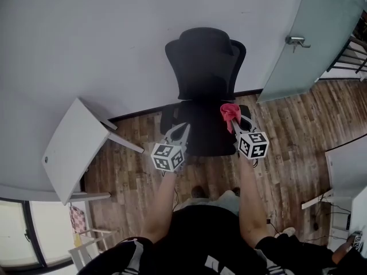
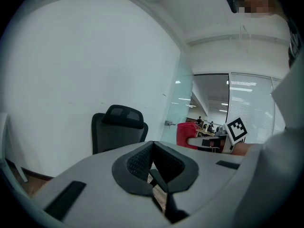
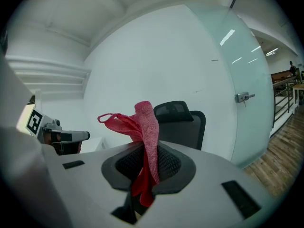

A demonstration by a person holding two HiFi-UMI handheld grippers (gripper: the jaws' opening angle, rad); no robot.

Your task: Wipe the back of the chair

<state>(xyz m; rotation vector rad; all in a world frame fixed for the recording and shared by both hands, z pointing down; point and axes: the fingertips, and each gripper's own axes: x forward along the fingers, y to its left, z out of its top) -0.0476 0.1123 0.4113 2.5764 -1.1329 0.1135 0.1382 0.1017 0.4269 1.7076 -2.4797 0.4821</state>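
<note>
A black office chair [image 1: 203, 67] stands against the white wall, its mesh back and headrest upright and its seat towards me. My right gripper [image 1: 232, 121] is shut on a red cloth [image 1: 230, 112], held over the right side of the seat, short of the backrest. In the right gripper view the cloth [image 3: 145, 127] sticks up from the closed jaws, with the chair [image 3: 183, 125] behind it. My left gripper [image 1: 182, 129] hovers over the seat's left side, shut and holding nothing. The left gripper view shows the chair [image 2: 116, 129] ahead and the cloth [image 2: 186, 133] to the right.
A white tabletop [image 1: 71, 148] on thin legs stands to the left. A frosted glass door [image 1: 298, 16] with a metal handle [image 1: 297, 40] is right of the chair. Another white surface [image 1: 350, 165] lies at the right edge. The floor [image 1: 287, 136] is wood plank.
</note>
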